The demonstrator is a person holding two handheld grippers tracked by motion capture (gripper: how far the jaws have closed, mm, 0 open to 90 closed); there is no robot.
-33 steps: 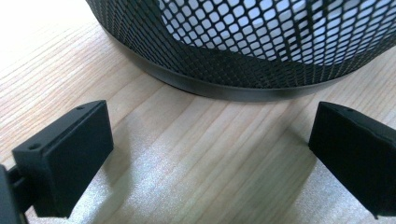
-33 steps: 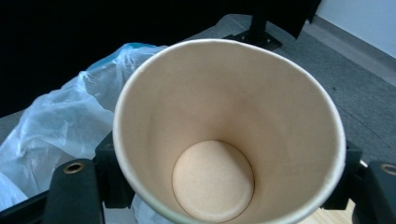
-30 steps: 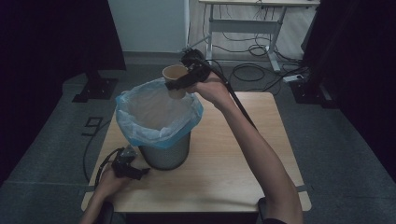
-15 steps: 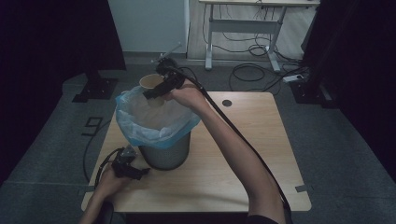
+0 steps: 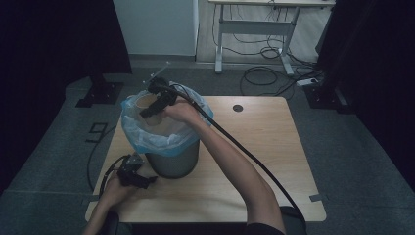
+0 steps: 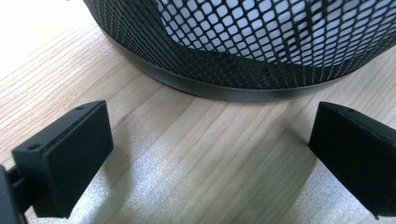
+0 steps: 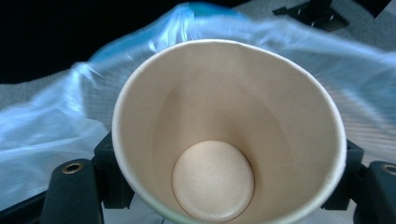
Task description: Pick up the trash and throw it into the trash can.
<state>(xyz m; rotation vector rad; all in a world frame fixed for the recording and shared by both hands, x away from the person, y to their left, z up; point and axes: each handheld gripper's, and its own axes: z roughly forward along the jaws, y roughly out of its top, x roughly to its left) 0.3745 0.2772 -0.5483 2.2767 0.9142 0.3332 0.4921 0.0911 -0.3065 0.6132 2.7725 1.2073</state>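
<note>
- Paper cup (image 7: 229, 140): pale cream inside, plain, no print.
- Bin liner (image 5: 147, 139): translucent light blue.
- Mesh bin (image 6: 261, 42): black, diamond-pattern mesh, with a solid dark base ring.
- Table (image 5: 254, 147): light wood with fine straight grain.
- Gripper pads (image 6: 70, 154): matte black.

right gripper (image 5: 152, 108) fingers clamped, arm outstretched; left gripper (image 5: 147, 180) fingers spread.

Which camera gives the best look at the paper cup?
The right gripper view: the cup is close up, and you look straight into its empty inside, held between the right gripper's jaws over the blue bag. In the high view the cup is small, above the bin. The left gripper view faces the bin's mesh.
</note>
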